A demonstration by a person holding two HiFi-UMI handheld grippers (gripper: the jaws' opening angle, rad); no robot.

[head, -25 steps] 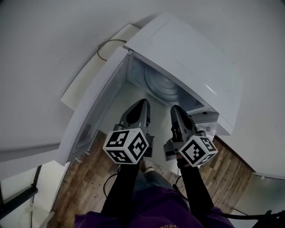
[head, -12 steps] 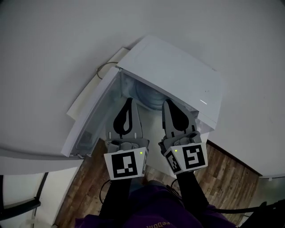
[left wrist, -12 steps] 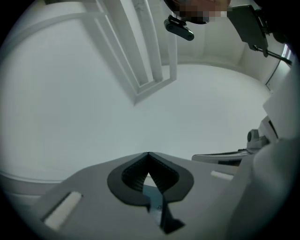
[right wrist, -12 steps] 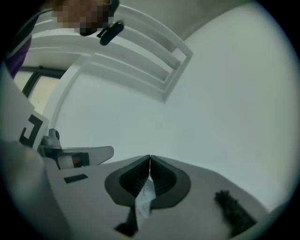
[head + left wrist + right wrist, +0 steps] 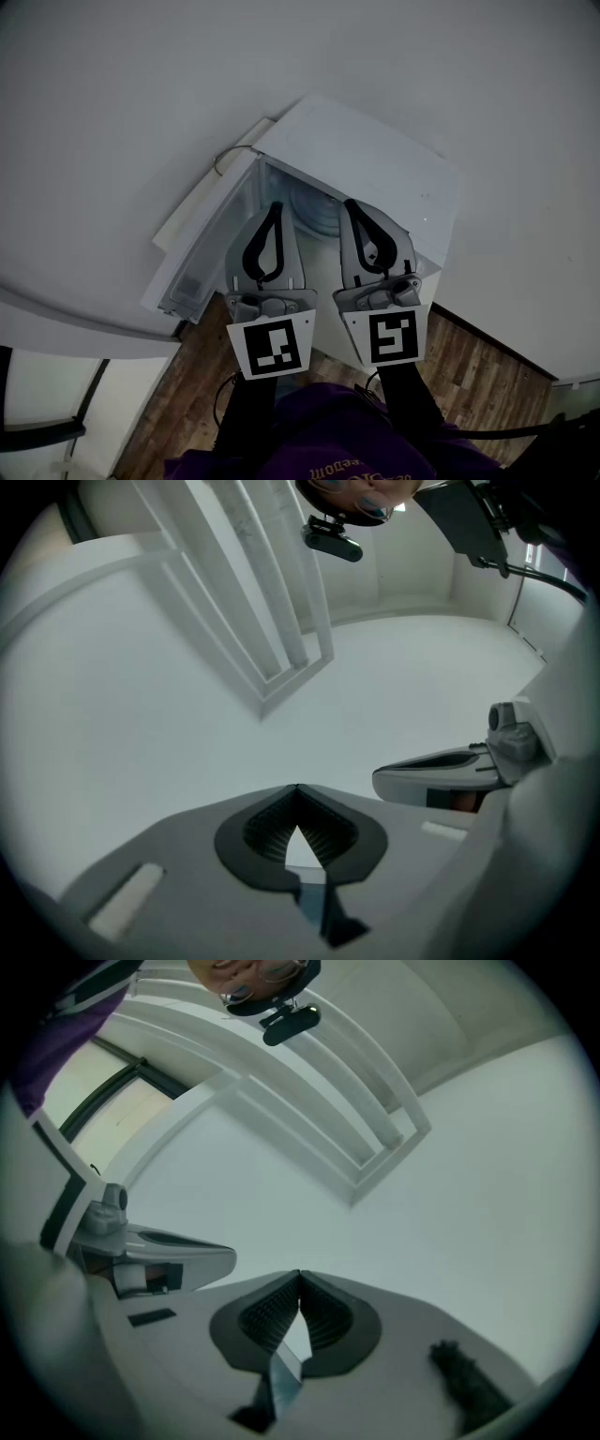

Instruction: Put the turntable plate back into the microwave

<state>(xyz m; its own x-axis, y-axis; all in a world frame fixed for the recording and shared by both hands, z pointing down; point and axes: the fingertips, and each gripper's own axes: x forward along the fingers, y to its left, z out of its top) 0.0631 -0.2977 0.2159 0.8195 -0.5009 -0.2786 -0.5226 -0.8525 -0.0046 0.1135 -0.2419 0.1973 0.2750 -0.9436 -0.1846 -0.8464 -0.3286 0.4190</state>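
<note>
The white microwave [image 5: 375, 169] stands on a white counter, seen from above with its door [image 5: 202, 253] swung open to the left. Inside its cavity lies the round glass turntable plate [image 5: 317, 214], partly hidden by my grippers. My left gripper [image 5: 274, 207] and right gripper [image 5: 351, 203] hang side by side in front of the opening, both shut and empty. In the left gripper view the shut jaws [image 5: 297, 789] meet at their tips against a white surface, with the right gripper [image 5: 450, 769] alongside. The right gripper view shows its own shut jaws [image 5: 299, 1275] and the left gripper [image 5: 159, 1251].
A thin cable [image 5: 230, 155] loops behind the microwave on the counter [image 5: 112, 141]. Wooden floor [image 5: 478, 370] lies below the counter's edge. A white framed panel [image 5: 366, 1162] crosses the gripper views. The person's purple garment [image 5: 319, 441] fills the bottom of the head view.
Both grippers have risen and rolled, so their marker cubes now face the head camera squarely. The microwave looks smaller and farther off, and less of the plate shows.
</note>
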